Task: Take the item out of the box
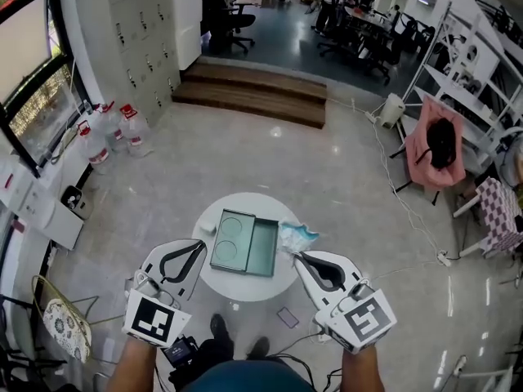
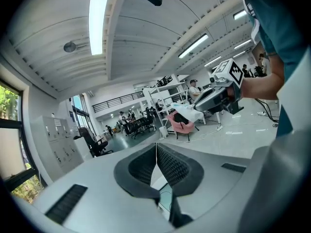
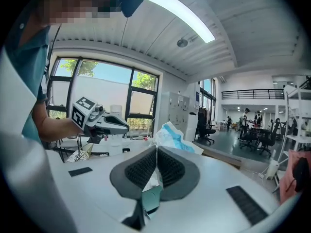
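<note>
An open green box (image 1: 245,246) with two round hollows lies on a small round white table (image 1: 245,288). My right gripper (image 1: 297,255) is at the box's right edge, shut on a crumpled white and blue packet (image 1: 297,235) held above the table. In the right gripper view the packet (image 3: 174,137) sticks up past the closed right gripper (image 3: 156,149), and the green box (image 3: 153,198) shows below. My left gripper (image 1: 202,242) hovers at the box's left edge, shut, with nothing in it. The left gripper view shows the left gripper (image 2: 156,147) with its pads together and the packet (image 2: 187,114) opposite.
Several water bottles (image 1: 114,133) stand on the floor at the left by the lockers. A wooden step (image 1: 253,92) lies ahead and a pink chair (image 1: 437,145) at the right. A cable (image 1: 400,202) runs over the floor. My shoes (image 1: 219,329) are under the table's near edge.
</note>
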Demonstrator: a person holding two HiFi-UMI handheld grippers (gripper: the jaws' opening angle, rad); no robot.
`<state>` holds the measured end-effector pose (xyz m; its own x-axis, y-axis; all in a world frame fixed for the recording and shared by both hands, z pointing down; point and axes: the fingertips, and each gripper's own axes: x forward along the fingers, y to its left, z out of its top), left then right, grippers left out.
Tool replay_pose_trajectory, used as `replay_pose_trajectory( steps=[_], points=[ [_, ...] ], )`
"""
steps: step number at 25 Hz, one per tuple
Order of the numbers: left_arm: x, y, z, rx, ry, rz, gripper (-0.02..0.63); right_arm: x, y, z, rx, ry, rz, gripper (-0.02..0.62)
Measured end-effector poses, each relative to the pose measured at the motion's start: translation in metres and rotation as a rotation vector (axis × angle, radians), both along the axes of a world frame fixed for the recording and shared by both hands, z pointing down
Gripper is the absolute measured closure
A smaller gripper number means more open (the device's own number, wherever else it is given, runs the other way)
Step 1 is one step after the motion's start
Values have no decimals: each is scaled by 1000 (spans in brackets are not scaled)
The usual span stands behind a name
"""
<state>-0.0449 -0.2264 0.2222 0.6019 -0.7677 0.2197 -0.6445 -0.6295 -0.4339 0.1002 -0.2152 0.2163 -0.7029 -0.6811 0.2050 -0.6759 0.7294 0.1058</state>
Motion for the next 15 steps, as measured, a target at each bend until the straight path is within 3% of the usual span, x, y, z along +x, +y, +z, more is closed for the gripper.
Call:
replay_pose_trajectory(
  steps=[6,15],
  points=[
    [-1,25,-23,12,11,17,584,-5,29,-30,-4,-66,-26,555],
    [5,55,-25,32,23,12,583,1,65,-28,-7,-54,-41,555]
  ],
)
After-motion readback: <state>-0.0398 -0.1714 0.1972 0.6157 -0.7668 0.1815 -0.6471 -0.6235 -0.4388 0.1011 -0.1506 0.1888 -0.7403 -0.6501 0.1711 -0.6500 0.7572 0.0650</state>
